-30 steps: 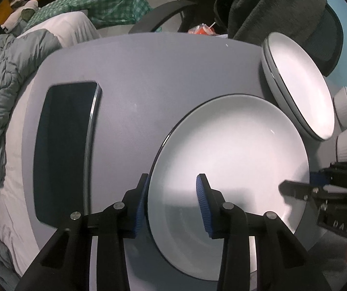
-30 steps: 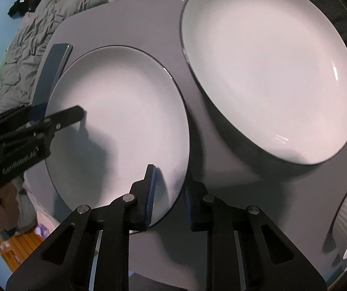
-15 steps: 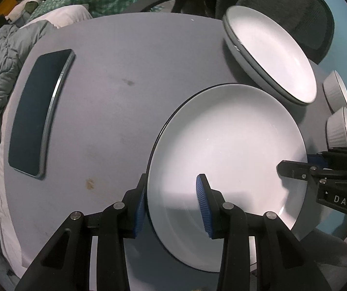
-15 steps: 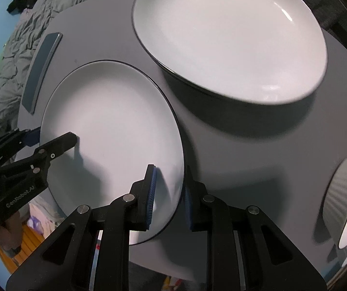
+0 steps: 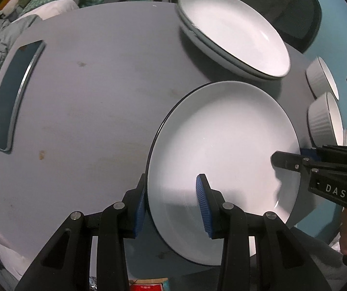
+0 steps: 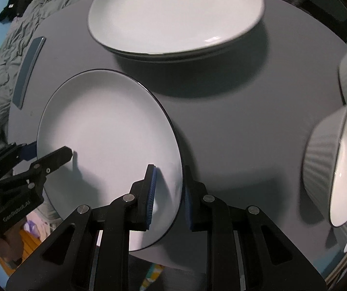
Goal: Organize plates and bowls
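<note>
Both grippers (image 5: 171,201) hold plate (image 5: 222,145).

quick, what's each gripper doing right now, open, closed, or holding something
Left gripper: closed on one rim of the white plate.
Right gripper: closed on the opposite rim of the same plate.
</note>
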`<state>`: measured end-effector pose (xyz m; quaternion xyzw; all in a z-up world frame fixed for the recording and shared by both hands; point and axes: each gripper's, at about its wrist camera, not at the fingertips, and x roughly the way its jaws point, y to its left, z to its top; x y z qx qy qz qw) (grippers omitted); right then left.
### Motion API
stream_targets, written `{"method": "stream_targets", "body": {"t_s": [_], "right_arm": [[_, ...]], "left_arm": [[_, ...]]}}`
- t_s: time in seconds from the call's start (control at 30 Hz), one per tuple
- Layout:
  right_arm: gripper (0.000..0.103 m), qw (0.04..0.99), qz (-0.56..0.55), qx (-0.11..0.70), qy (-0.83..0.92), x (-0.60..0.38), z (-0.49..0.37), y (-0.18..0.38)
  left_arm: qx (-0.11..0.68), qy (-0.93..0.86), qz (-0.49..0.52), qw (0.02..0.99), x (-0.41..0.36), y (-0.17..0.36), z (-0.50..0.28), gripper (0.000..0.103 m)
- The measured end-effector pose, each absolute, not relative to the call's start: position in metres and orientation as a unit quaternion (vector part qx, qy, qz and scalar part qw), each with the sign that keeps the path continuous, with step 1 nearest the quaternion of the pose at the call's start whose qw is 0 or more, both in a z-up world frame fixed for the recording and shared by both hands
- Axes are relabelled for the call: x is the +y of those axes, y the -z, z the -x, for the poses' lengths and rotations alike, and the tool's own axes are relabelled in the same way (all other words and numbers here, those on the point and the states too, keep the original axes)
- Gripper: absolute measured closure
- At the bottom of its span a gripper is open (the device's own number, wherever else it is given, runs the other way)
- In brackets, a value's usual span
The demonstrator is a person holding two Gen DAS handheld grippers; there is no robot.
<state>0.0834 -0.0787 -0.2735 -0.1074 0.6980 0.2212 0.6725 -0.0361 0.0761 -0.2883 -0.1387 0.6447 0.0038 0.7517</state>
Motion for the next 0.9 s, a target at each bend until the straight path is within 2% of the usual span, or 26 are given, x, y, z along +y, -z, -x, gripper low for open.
{"method": "stream_targets", "body": {"t_s": [0.7, 0.9], "right_arm": [[0.083, 0.693, 0.090, 0.689, -0.193, -0.094, -0.071, 0.274], [0.083, 0.698, 0.079, 0.687, -0.186, -0.090, -0.064, 0.278]], "left_arm": [[0.663, 0.049, 0.084, 0.742, 0.023, 0.292, 0.016, 0.065], [0.667, 0.056, 0.089, 0.737, 0.028, 0.296, 0.011, 0.069]]}}
